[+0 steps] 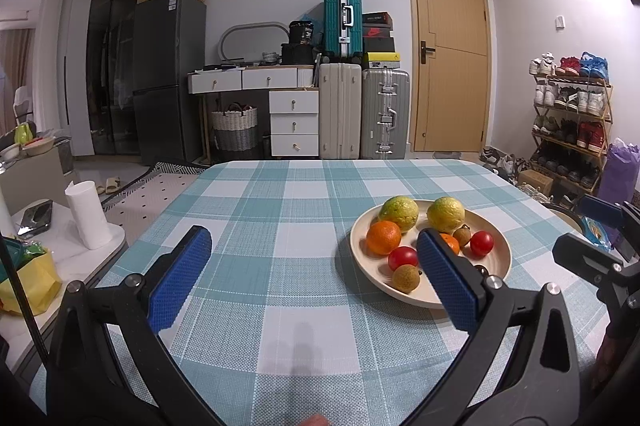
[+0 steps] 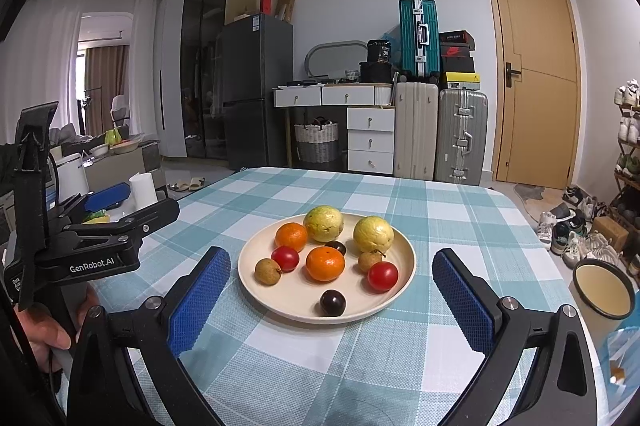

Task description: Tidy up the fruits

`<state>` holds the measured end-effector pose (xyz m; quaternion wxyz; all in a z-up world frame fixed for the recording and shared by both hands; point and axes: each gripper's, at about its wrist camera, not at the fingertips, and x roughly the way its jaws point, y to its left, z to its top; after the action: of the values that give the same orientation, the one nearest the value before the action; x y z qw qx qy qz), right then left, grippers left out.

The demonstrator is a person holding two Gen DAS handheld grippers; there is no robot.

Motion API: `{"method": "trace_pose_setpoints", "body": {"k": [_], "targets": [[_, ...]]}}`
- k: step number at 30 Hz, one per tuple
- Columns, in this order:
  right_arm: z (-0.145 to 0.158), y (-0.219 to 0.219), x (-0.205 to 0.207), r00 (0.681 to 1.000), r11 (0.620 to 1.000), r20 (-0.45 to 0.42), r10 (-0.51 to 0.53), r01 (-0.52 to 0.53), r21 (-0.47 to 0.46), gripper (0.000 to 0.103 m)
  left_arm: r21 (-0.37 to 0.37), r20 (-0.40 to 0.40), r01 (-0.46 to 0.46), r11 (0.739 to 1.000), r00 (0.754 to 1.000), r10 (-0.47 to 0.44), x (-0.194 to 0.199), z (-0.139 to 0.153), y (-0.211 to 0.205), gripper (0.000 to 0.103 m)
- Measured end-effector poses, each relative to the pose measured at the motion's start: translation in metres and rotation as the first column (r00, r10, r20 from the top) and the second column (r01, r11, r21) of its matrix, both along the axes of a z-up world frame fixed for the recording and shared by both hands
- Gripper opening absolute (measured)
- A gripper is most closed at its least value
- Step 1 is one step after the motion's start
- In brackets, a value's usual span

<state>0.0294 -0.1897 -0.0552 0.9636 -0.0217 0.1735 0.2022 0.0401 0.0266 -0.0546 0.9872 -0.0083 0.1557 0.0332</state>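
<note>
A cream plate (image 2: 280,306) sits on the checked tablecloth and holds two yellow-green round fruits (image 2: 323,224), two oranges (image 2: 325,263), two red tomatoes (image 2: 383,276), two brown longans (image 2: 267,271) and two dark plums (image 2: 332,302). My right gripper (image 2: 332,300) is open, its blue pads either side of the plate's near edge, holding nothing. My left gripper (image 1: 316,274) is open too, hovering over bare cloth left of the plate (image 1: 362,266); its right finger (image 1: 448,282) hides part of one orange. A hand holds the left gripper (image 2: 136,206) at the table's left side.
A dark-rimmed cup (image 2: 604,288) stands off the table's right edge. A white paper roll (image 1: 88,216) and a yellow bag (image 1: 28,282) sit on a low side table at the left. Shoes and a rack (image 1: 572,130) line the right wall.
</note>
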Motion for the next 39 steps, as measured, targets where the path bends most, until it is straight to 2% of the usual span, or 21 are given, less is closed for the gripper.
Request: {"method": "trace_pose_setpoints", "body": {"k": [19, 24, 39], "targets": [[-0.0002, 0.0003, 0.0003, 1.0, 1.0, -0.001, -0.001, 0.001, 0.001, 0.103, -0.002, -0.011, -0.018, 1.0, 1.0, 0.018, -0.0029, 0.0003, 0.0029, 0.103], [-0.0001, 0.0002, 0.0001, 1.0, 1.0, 0.0, 0.0, 0.0, 0.001, 0.103, 0.002, 0.001, 0.01, 1.0, 1.0, -0.01, -0.0035, 0.0013, 0.0016, 0.103], [-0.0003, 0.0002, 0.0003, 1.0, 1.0, 0.0, 0.001, -0.001, 0.001, 0.103, 0.002, 0.001, 0.01, 1.0, 1.0, -0.01, -0.0026, 0.001, 0.0007, 0.103]]}}
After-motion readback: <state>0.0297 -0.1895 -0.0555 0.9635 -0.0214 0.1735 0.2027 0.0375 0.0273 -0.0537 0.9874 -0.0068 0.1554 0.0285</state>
